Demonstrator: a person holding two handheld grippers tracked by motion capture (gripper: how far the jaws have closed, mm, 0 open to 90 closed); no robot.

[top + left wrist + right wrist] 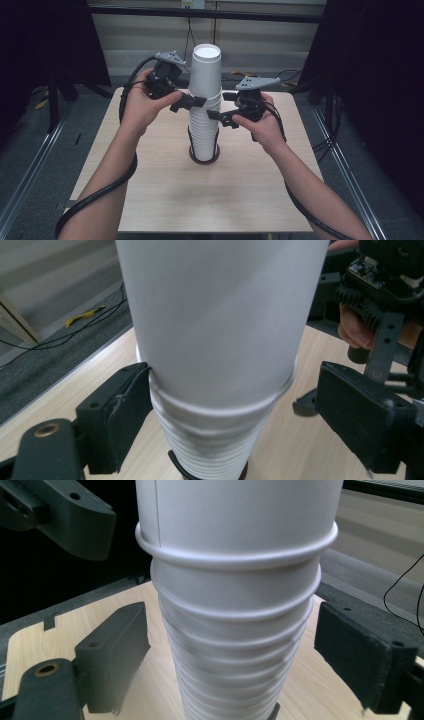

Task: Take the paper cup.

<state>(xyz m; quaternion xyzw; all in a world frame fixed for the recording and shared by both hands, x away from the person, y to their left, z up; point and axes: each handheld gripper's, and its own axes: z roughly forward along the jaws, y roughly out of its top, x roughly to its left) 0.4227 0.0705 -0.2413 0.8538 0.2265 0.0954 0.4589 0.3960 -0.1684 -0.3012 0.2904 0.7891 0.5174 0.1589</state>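
White paper cups are standing nested upside down in a tall stack point(204, 107) between my two tools, and the stack's foot is sitting in a dark ring-shaped holder point(204, 156) on the pale wood bench point(165, 200).

I am holding my left tool point(192, 102) against the stack's left side, at about the rim of the top cup point(205, 70). In the left gripper view its jaws are spread to either side of the stack: the jaw on the left of that view is touching the cups just under the top cup's rolled rim point(220, 407), while the other jaw is standing apart from the cup wall with bench showing between. So this tool is open around the stack, not clamped on it.

I am holding my right tool point(218, 116) at the stack's right side, a little lower than the left one. In the right gripper view its jaws are also spread wide, with a gap on both sides between the pads and the ribbed column of cup rims point(240, 645); it is open and touching nothing that I can see.

The top cup is sitting higher than the rest, its rim well clear of the tightly packed rims below. Black cables point(100, 192) are trailing from both tools back along my forearms.
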